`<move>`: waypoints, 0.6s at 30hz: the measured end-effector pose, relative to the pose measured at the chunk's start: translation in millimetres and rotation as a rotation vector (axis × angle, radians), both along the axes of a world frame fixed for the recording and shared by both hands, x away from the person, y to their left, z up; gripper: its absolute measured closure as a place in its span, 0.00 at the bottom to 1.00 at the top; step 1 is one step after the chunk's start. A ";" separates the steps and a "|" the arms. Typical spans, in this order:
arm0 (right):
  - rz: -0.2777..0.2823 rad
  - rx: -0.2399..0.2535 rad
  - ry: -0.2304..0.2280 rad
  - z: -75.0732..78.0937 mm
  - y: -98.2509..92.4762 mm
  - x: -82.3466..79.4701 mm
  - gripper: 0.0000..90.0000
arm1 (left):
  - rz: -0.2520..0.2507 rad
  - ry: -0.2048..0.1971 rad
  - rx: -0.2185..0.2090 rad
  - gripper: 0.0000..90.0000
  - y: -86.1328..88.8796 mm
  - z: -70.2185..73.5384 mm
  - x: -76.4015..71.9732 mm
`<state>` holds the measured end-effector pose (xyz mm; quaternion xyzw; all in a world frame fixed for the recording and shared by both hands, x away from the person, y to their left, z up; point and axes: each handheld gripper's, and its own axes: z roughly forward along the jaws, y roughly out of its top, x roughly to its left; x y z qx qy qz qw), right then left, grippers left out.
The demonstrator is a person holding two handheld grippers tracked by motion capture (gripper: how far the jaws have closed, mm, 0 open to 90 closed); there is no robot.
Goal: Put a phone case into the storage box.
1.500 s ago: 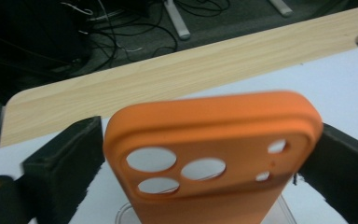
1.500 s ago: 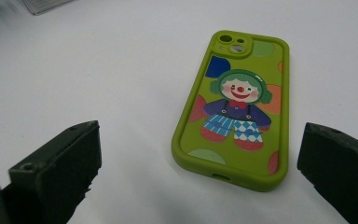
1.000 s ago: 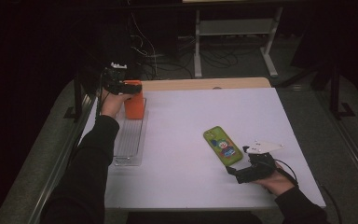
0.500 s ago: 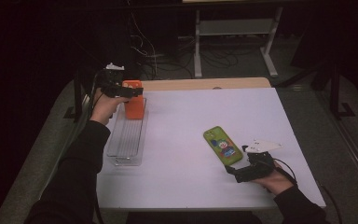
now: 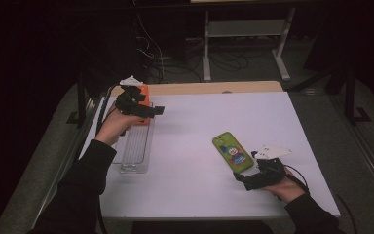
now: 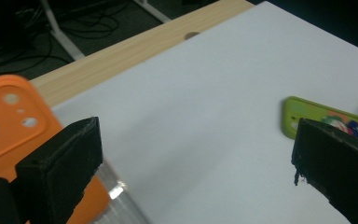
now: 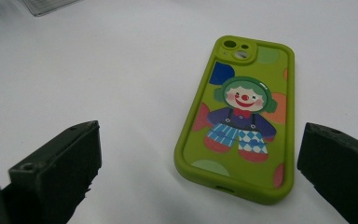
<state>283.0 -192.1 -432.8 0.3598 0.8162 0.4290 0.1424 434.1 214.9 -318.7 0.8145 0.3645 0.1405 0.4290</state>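
- The surface (image 5: 195, 146) is a white sheet laid over a table; a strip of pale wood shows along its far edge, with a small dark hole in the wood.
- The room around it is dim: dark floor, a tangle of cables (image 5: 165, 53) behind the far edge, and a pale metal stand (image 5: 246, 36) with a low shelf farther back.
- A clear plastic tray (image 5: 135, 146) lies along the left side of the surface, its long side running away from the person.
- An orange phone case (image 5: 143, 92) stands at the tray's far end; in the left gripper view its camera cut-outs face the lens, just beside the left jaw.
- The left gripper (image 5: 148, 109) is held above the tray's far end, right in front of the orange case, with its jaws spread wide and nothing between them.
- A green phone case (image 5: 232, 152) with a clown picture lies flat on the right half of the surface, well apart from the tray, picture side up.
- The right gripper (image 5: 243, 179) sits low on the surface just at the near end of the green case, jaws wide apart and empty; in the right gripper view the case lies between and beyond them, not touched.
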 end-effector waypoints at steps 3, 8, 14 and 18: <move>0.005 -0.003 0.002 0.5 2.0 -0.5 0.00 | -0.032 0.002 -0.010 0.02 -7.2 -2.2 -11.1; 0.008 -0.002 -0.002 1.0 2.7 -1.8 0.00 | -0.072 0.008 -0.006 0.02 -16.5 -9.3 -24.2; 0.007 -0.005 -0.002 1.0 3.1 -2.4 0.00 | -0.110 0.016 -0.002 0.02 -28.0 -20.8 -38.4; 0.009 -0.006 -0.004 1.0 2.5 -2.5 0.00 | -0.135 0.025 -0.013 0.02 -36.3 -28.7 -48.5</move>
